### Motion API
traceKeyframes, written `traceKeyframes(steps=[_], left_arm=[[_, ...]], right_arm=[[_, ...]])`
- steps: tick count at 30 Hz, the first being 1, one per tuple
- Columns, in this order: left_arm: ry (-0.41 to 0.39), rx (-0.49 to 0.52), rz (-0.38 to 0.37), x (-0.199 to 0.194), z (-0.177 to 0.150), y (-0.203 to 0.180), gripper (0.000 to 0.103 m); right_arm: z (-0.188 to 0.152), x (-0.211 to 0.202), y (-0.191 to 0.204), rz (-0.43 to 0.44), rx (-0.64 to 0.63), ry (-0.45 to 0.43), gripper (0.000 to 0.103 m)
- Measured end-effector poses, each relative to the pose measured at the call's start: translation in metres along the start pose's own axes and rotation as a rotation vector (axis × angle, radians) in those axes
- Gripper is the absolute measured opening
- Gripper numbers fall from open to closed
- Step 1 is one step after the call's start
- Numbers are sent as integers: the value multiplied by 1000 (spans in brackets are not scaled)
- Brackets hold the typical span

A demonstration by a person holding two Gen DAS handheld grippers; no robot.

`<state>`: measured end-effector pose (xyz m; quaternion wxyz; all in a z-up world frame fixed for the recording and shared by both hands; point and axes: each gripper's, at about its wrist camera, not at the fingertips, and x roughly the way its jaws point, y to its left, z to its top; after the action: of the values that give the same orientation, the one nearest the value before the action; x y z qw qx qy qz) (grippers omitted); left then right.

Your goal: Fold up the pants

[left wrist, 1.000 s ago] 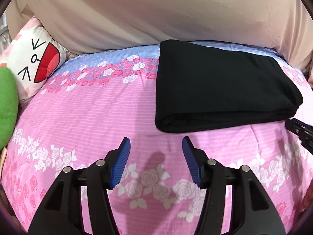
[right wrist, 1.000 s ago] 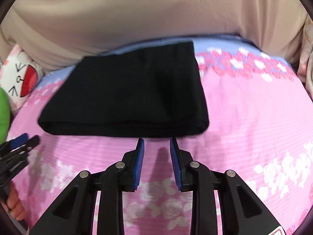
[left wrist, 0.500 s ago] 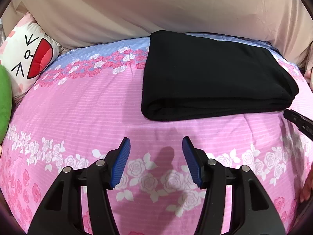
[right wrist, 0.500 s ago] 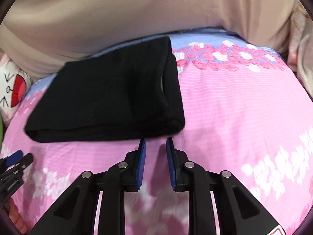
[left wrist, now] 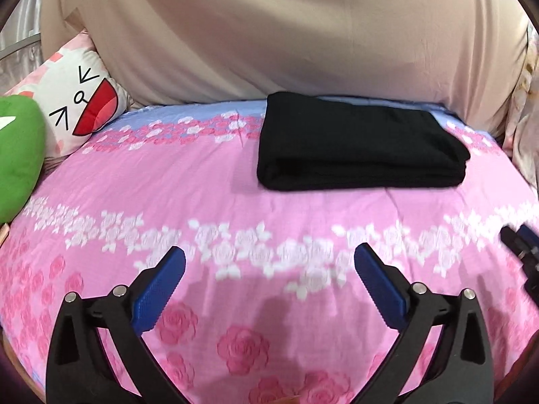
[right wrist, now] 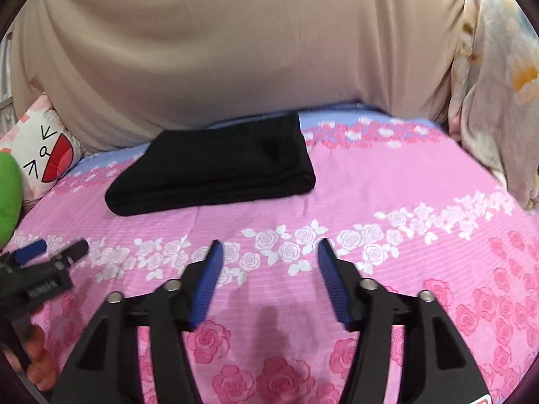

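The black pants (left wrist: 357, 144) lie folded into a flat rectangle on the far part of the pink floral bed (left wrist: 188, 202). They show in the right wrist view (right wrist: 215, 175) too. My left gripper (left wrist: 269, 262) is open and empty, held well back from the pants over the bed. My right gripper (right wrist: 269, 252) is open and empty too, also back from the pants. The left gripper shows at the left edge of the right wrist view (right wrist: 50, 252). The right gripper shows at the right edge of the left wrist view (left wrist: 518, 239).
A white cartoon-face pillow (left wrist: 74, 101) and a green plush (left wrist: 17, 158) lie at the bed's left. A beige cover (left wrist: 269, 33) rises behind the bed. A floral quilt (right wrist: 498, 84) is bunched at the right.
Both grippers have pulled back from the folded pants and opened wider. The right gripper was nearly shut and now stands open. The pants lie where they were.
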<state>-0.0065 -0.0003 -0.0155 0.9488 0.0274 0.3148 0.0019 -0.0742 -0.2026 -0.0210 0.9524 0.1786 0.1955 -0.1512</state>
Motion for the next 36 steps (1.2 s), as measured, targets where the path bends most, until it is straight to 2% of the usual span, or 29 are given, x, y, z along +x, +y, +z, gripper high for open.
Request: traceKeyframes(steps=[6,21,36], left_arm=[[3,-23,19,2,-3,3,98],[4,-26,11,2,-5,3,98],[11,-6,3,6,-4,-3,98]], right_arm=[[-3,-2,20,-66,-98,-6,68],[-4,-1,15,-88,-75,5,77],[-6,2,16,-87,-65,28,77]])
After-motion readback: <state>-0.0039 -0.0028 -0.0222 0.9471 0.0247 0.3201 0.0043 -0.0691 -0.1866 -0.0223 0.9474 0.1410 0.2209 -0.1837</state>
